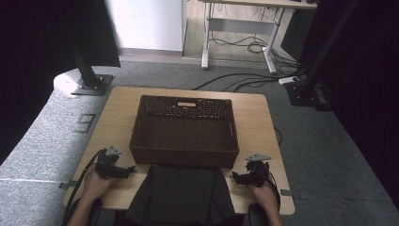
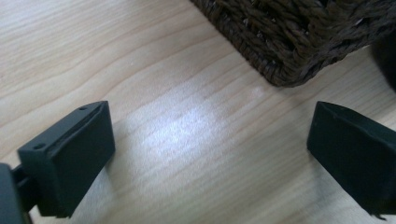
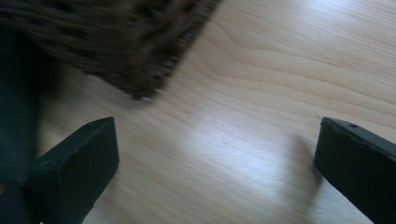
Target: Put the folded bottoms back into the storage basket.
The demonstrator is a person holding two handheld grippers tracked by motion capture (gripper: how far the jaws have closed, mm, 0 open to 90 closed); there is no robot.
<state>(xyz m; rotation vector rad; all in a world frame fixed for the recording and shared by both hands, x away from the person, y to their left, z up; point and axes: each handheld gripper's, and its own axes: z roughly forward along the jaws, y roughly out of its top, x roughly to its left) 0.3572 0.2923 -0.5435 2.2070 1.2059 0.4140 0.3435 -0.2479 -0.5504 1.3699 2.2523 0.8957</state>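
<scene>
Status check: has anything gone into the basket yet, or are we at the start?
Done: nothing visible; the wicker basket looks empty. In hand: nothing; the left tool and right tool are both open over bare table. Left: the dark garment lies untouched at the near edge.

A dark woven basket (image 1: 184, 129) sits mid-frame on a light wooden table (image 1: 117, 117). Just below it lies a dark folded garment (image 1: 181, 193), reaching the table's near edge. At lower left a hand holds the left gripper (image 1: 126, 169); at lower right another holds the right gripper (image 1: 236, 177), each beside the garment.
</scene>
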